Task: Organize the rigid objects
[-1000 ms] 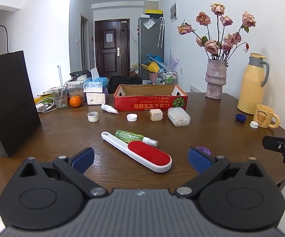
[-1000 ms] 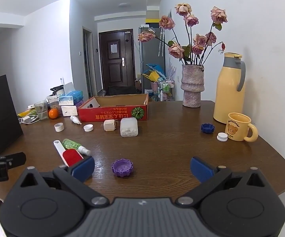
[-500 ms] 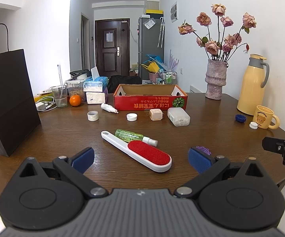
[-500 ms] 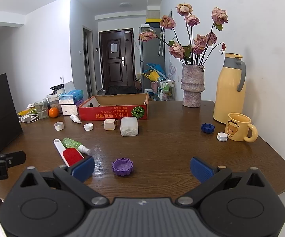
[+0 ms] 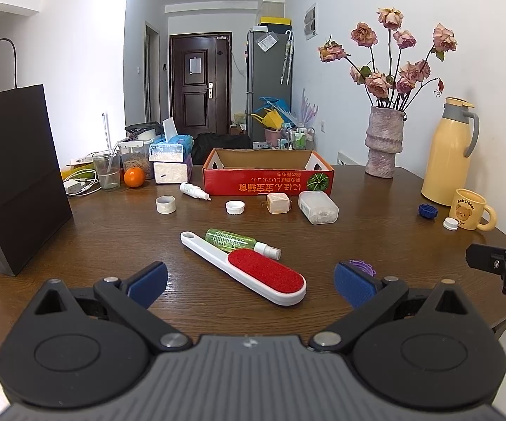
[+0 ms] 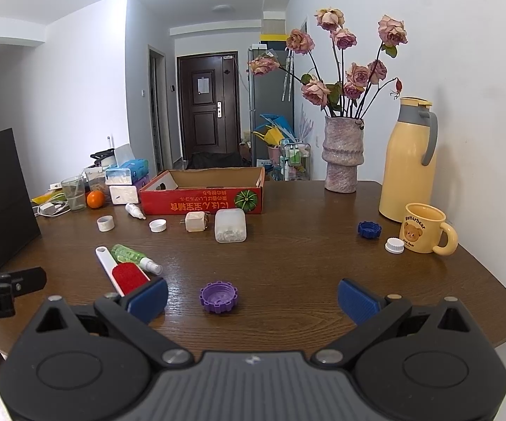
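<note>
Left hand-held gripper (image 5: 251, 280) and right hand-held gripper (image 6: 251, 298) both gape wide, empty, above the near counter (image 6: 305, 263) edge

Nothing looks gathered yet, so this seems the first pick. The lint brush (image 5: 249, 270) lies between the left one's blue pads, a spray bottle (image 5: 239, 242) touching it at 12 o'clock; a purple cap (image 6: 218, 297) sits just ahead of the right one. Next: lower, close, carry to the red box (image 5: 268, 177) at 12 o'clock
</note>
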